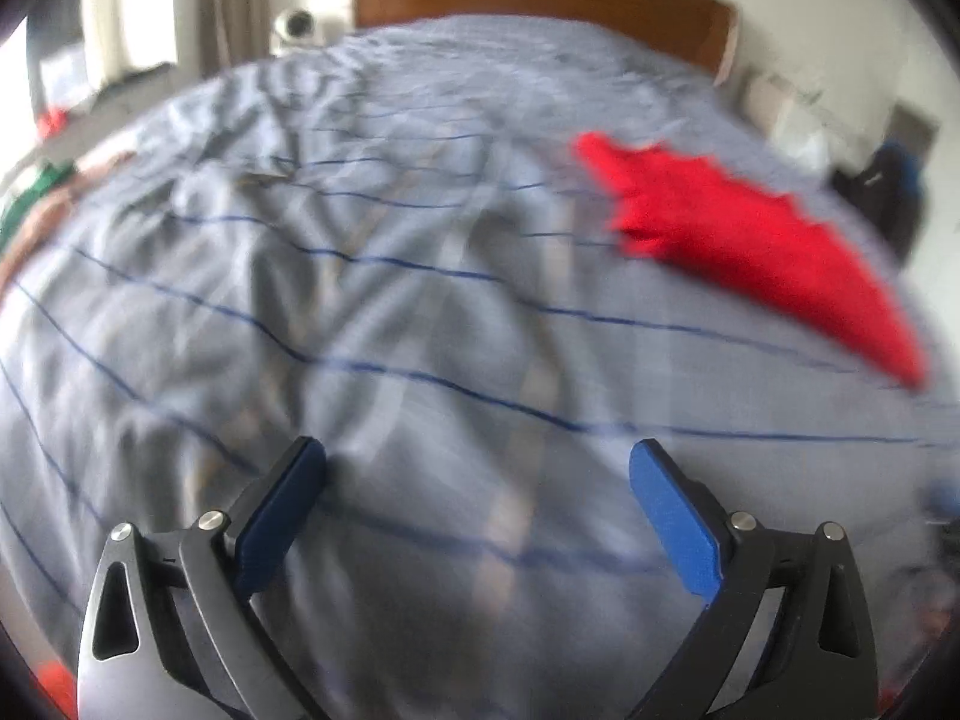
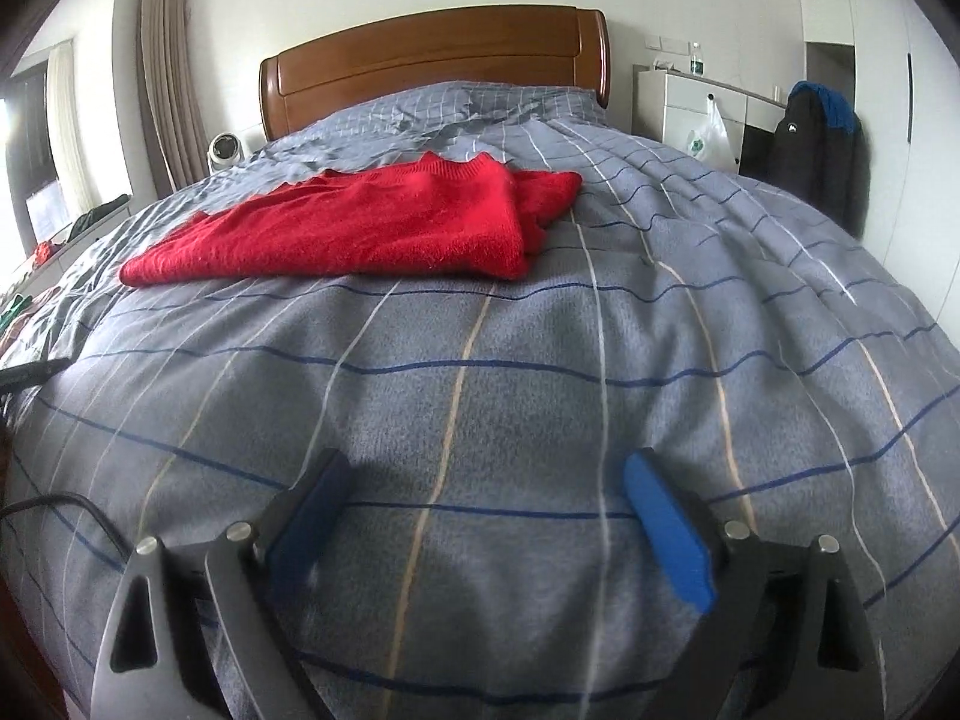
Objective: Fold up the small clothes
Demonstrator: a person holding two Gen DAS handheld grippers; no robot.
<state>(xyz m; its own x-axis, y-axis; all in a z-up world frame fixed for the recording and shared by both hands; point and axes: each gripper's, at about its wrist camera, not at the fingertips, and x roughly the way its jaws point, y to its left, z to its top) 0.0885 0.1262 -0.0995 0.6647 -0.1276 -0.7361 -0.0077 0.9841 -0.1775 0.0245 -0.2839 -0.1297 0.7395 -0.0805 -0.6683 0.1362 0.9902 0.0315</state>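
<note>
A red knit sweater (image 2: 372,228) lies folded on the grey checked bedspread (image 2: 540,372), toward the headboard; in the blurred left wrist view it (image 1: 750,240) shows at the right. My left gripper (image 1: 477,456) is open and empty, low over bare bedspread, well short and left of the sweater. My right gripper (image 2: 486,468) is open and empty over the near part of the bed, the sweater far ahead and slightly left.
A wooden headboard (image 2: 432,60) closes the far end. A white dresser (image 2: 690,102) and a dark jacket on a chair (image 2: 822,144) stand at the right. A small fan (image 2: 227,150) and curtains are at the left. A black cable (image 2: 54,504) lies at the near left.
</note>
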